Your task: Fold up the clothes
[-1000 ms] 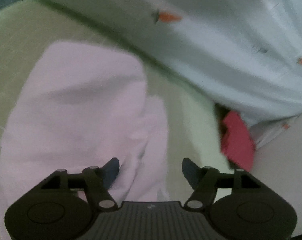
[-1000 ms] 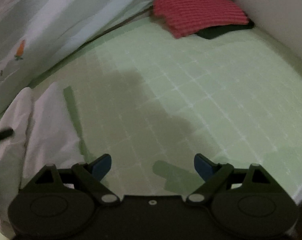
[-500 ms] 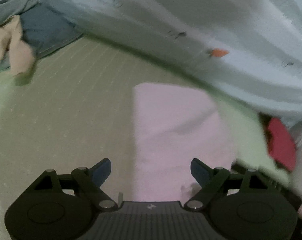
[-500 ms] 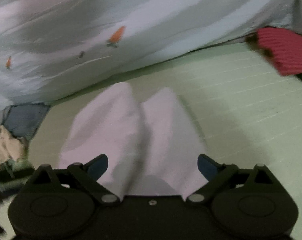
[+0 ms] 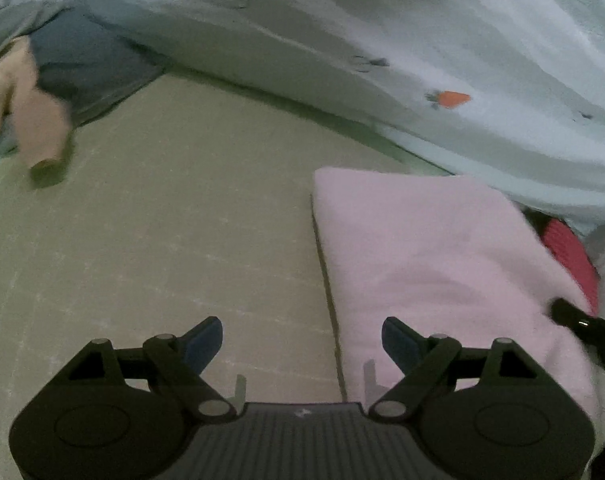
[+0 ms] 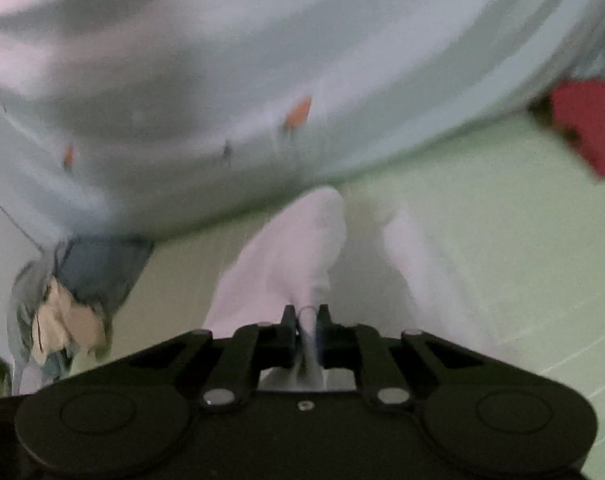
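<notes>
Pinching the pink garment (image 6: 286, 264) in the closed right claw (image 6: 305, 330), hovering the open left claw (image 5: 302, 344) empty at lower frame, folding seemingly midway.

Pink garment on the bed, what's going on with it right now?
The right tongs are shut on a fold of the pink garment, lifting it off the green sheet. The left tongs are open, hovering at the garment's near left edge, gripping nothing. A red folded item sits farther back by the pale blanket.
</notes>
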The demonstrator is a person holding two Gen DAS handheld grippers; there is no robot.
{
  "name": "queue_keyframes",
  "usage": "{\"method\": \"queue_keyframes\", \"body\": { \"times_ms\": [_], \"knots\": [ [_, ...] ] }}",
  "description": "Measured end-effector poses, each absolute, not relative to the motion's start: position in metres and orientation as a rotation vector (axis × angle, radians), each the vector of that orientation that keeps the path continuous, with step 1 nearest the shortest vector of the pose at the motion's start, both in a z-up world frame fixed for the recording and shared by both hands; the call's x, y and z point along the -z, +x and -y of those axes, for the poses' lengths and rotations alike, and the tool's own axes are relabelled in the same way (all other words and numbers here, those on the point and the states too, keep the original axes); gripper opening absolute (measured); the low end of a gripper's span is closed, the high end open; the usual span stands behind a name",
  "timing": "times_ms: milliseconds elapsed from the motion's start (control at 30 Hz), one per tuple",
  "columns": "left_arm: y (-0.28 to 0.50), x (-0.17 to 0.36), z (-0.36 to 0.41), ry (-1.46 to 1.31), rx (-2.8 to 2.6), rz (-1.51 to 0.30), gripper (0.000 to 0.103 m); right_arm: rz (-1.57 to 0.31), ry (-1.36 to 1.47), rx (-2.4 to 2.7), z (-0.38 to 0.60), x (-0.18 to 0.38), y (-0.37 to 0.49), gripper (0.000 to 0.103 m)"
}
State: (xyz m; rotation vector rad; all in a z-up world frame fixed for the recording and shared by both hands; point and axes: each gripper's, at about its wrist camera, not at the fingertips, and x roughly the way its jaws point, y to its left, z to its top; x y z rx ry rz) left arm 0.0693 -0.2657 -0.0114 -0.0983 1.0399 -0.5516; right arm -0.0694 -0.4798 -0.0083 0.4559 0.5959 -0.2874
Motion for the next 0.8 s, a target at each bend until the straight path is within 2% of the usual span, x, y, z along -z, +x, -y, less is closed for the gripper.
{"method": "queue_keyframes", "body": {
  "times_ms": [33, 67, 100, 167, 233, 267, 300, 333, 567, 800],
  "knots": [
    [0.067, 0.011, 0.274, -0.091, 0.567, -1.036, 0.087, -0.596, 0.41, 0.316, 0.485, 0.006, -0.079, 0.01],
    [0.064, 0.012, 0.283, -0.082, 0.58, -1.037, 0.088, -0.643, 0.36, 0.337, 0.492, 0.015, -0.083, 0.015],
    [0.059, 0.015, 0.291, -0.07, 0.59, -1.042, 0.089, -0.711, 0.308, 0.355, 0.501, 0.029, -0.085, 0.031],
    [0.05, 0.019, 0.307, -0.047, 0.6, -1.056, 0.09, -0.871, 0.251, 0.429, 0.519, 0.058, -0.083, 0.049],
    [0.038, 0.023, 0.32, -0.022, 0.592, -1.066, 0.09, -0.938, 0.261, 0.464, 0.53, 0.073, -0.091, 0.051],
    [0.033, 0.025, 0.326, -0.011, 0.586, -1.067, 0.09, -0.908, 0.299, 0.445, 0.534, 0.072, -0.098, 0.066],
    [0.028, 0.028, 0.332, -0.002, 0.576, -1.07, 0.09, -0.877, 0.337, 0.427, 0.537, 0.071, -0.105, 0.085],
    [0.023, 0.03, 0.336, 0.006, 0.562, -1.073, 0.09, -0.852, 0.373, 0.407, 0.54, 0.071, -0.113, 0.089],
    [0.001, 0.044, 0.344, 0.011, 0.447, -1.108, 0.093, -0.865, 0.456, 0.249, 0.558, 0.082, -0.1, 0.091],
    [0.013, 0.053, 0.354, 0.036, 0.454, -1.113, 0.097, -0.892, 0.538, 0.237, 0.573, 0.099, -0.074, 0.093]
  ]
}}
